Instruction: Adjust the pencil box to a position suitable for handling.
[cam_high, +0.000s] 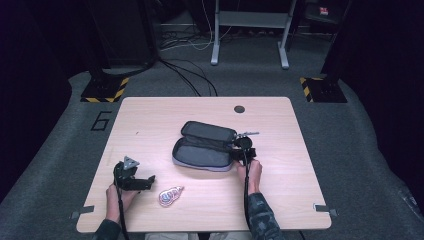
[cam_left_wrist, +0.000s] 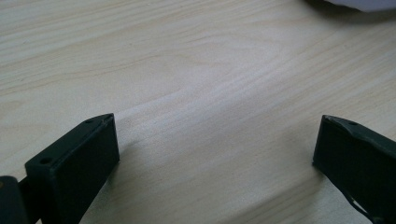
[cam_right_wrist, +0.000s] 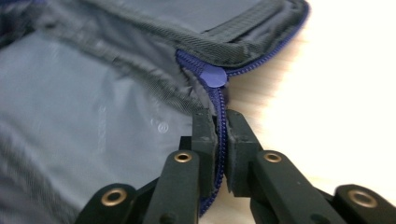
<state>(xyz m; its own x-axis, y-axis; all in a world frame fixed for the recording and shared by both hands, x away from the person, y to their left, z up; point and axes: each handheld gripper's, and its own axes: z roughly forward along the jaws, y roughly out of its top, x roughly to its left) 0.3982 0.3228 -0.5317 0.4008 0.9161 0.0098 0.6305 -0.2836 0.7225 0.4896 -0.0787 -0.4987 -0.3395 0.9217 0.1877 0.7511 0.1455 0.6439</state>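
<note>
Desk (cam_high: 150, 125): pale wood-grain top, smooth, matt, faint sheen. Case (cam_right_wrist: 70, 116): grey woven cloth, fine ribbed weave inside, matt; blue zip tape, coarse teeth (cam_right_wrist: 219, 116). Right gripper (cam_right_wrist: 220, 140): matt black plastic jaws pinched on zip edge, brass-coloured rivets on links. Left gripper (cam_left_wrist: 215, 154): jaws matt black plastic, smooth, apart. Small packet (cam_high: 170, 195) near front edge: glossy, pink and white. Floor (cam_high: 350, 135): grey carpet, rough.

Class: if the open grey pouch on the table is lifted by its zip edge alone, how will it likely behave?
The pouch looks like soft fabric, so it would probably sag and fold. It lies open and seems empty, so likely light. The right hand-held gripper pinches only the thin zip edge, so it may swing or slip.
</note>
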